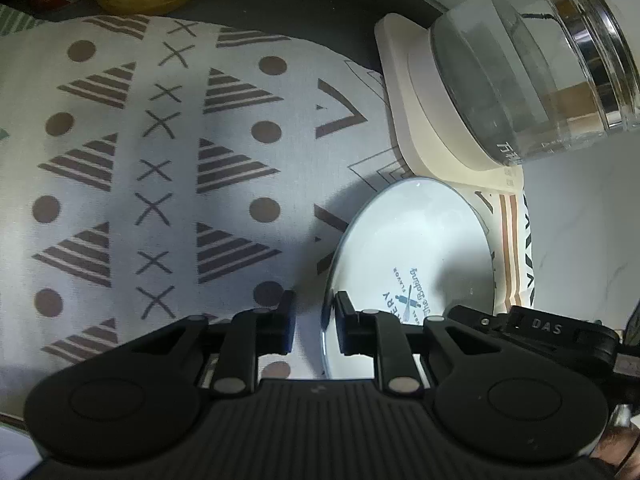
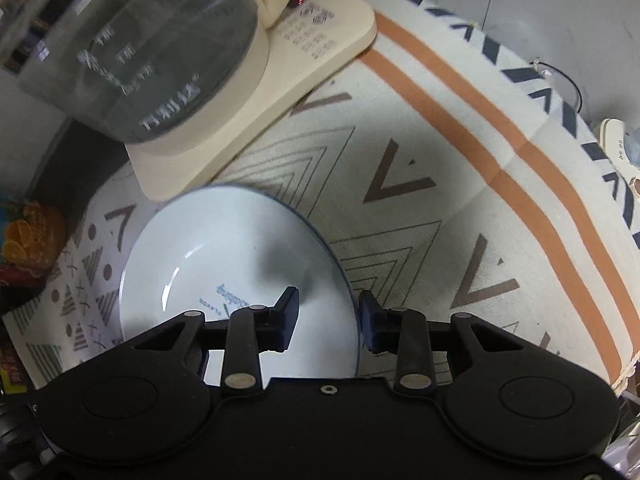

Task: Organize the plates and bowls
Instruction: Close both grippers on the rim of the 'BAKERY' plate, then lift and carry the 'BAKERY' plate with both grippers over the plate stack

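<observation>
Glossy white round ceramic plate with blue lettering (image 1: 412, 248) is straddled at opposite rims by left tool (image 1: 315, 322) and right tool (image 2: 329, 317), jaws narrowed; actual clamping cannot be told.

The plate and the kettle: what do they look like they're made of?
Plate: probably glazed ceramic, glossy white with sharp highlights and a printed logo. Kettle: clear glass body, you can see through it, on a matte cream base, likely plastic.
</observation>
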`<state>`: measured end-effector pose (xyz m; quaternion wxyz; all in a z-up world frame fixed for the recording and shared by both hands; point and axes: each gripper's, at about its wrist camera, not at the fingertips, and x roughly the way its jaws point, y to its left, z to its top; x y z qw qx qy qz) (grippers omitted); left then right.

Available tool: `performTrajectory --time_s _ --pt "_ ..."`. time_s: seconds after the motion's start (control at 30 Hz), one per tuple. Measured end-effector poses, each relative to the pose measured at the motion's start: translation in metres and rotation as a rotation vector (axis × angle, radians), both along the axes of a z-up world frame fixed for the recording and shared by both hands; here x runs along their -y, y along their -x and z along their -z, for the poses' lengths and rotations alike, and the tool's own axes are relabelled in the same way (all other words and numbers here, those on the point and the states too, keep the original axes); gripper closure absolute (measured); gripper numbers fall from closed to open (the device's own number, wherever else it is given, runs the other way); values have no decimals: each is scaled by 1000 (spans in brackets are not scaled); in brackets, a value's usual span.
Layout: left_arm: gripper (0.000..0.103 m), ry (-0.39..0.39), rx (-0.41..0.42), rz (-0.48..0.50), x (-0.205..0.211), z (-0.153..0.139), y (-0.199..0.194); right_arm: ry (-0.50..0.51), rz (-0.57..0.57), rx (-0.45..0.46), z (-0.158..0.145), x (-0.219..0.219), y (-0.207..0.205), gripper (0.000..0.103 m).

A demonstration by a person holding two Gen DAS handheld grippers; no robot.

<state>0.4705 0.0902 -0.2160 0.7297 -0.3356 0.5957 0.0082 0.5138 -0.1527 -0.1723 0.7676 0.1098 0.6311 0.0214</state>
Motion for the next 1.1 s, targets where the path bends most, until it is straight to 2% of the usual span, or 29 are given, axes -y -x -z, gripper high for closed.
performTrajectory --time_s 0.1,0.2,0.23,0.3,0.37,0.5,0.67,0.8,1.1 --pt "86 -3 5 6 2 0 -2 0 -18 -25 8 -2 -2 70" --pt "95 12 -6 1 4 2 -5 5 -35 -10 9 -5 -3 70" --pt "95 0 -4 5 5 0 -5 8 -43 -6 8 -6 -3 70" --pt "95 -31 18 15 7 -4 -5 7 -53 12 8 -6 -2 75" --pt "95 -26 31 4 3 -6 -3 -12 -41 25 6 -1 0 82" --pt "95 -15 56 -26 -9 -15 0 -76 -64 77 -2 5 7 90" --pt "95 -21 103 -58 -24 -32 4 -154 -67 123 -13 5 14 95" --pt "95 -20 119 -105 -37 -41 18 -203 -88 154 -22 -1 18 97" --pt "95 -22 146 -212 -62 -61 64 -217 -206 183 -46 -32 28 97"
